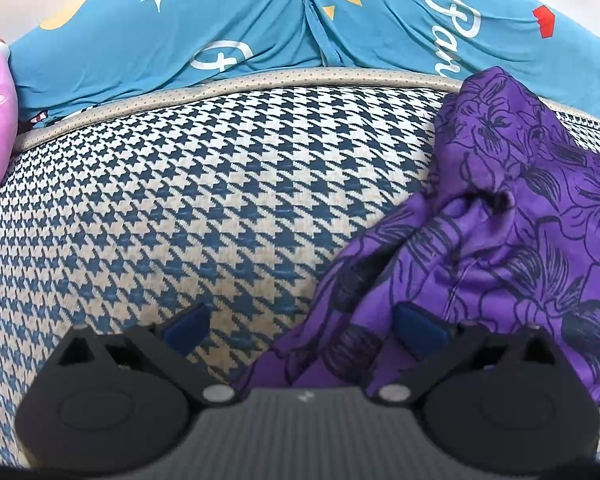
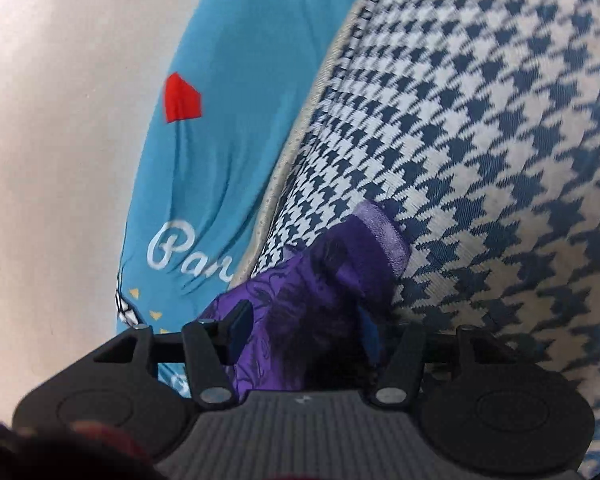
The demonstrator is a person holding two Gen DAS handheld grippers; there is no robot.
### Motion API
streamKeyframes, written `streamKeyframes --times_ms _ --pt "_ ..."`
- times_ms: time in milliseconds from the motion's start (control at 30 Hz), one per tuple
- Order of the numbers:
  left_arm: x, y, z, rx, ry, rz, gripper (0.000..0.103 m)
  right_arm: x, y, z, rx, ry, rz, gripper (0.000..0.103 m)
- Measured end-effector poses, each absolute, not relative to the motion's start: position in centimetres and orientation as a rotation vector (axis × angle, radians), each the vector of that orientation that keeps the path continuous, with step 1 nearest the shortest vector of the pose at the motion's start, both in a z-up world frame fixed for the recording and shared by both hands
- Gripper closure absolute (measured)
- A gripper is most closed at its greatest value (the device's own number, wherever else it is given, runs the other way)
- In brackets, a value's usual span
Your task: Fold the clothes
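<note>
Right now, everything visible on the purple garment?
The purple garment is thin, silky-looking cloth printed with dark line-drawn flowers. It lies crumpled and bunched, not folded, on the houndstooth surface, toward its right side near the beige piped edge. Its lower corner runs between the open fingers of the left gripper; one blue pad sits against the cloth. In the right wrist view a hemmed end of it sits between the fingers of the right gripper, whose pads look parted rather than pinching.

garment: purple cloth [image 1: 512,216] with dark floral line print | state: crumpled, unfolded, bunched in ridges | place: right side of the houndstooth surface, far corner near its piped edge | hem band [image 2: 380,232] visible
</note>
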State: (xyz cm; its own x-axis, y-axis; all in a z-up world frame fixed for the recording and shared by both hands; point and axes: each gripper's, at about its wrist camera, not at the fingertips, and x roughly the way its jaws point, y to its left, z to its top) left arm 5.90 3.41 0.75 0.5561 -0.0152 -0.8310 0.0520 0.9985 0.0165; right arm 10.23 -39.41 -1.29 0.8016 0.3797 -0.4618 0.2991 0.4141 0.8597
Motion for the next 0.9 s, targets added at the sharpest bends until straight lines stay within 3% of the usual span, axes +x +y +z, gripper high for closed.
streamKeyframes --times_ms 133,167,233,300,667,900 --pt "5.9 3.4 0.6 0.035 0.987 -0.039 0.000 11.3 -38.8 -1.2 1.153 0.662 0.029 0.050" --pt "6.0 3.4 0.6 0.035 0.988 -0.040 0.000 11.4 -38.7 -1.1 1.150 0.646 0.024 0.056" --pt "6.0 3.4 0.5 0.035 0.989 -0.041 0.000 11.6 -38.5 -1.0 1.133 0.623 0.023 0.083" --pt "6.1 3.2 0.4 0.040 0.990 -0.049 0.000 11.6 -38.5 -0.8 1.116 0.592 0.025 0.089" --pt "8.0 1.7 -0.7 0.052 0.962 -0.121 0.000 9.4 -39.6 4.8 1.008 0.384 0.073 0.093" --pt "9.8 0.4 -1.7 0.068 0.952 -0.107 0.000 10.3 -39.8 3.1 0.849 0.538 -0.114 0.089"
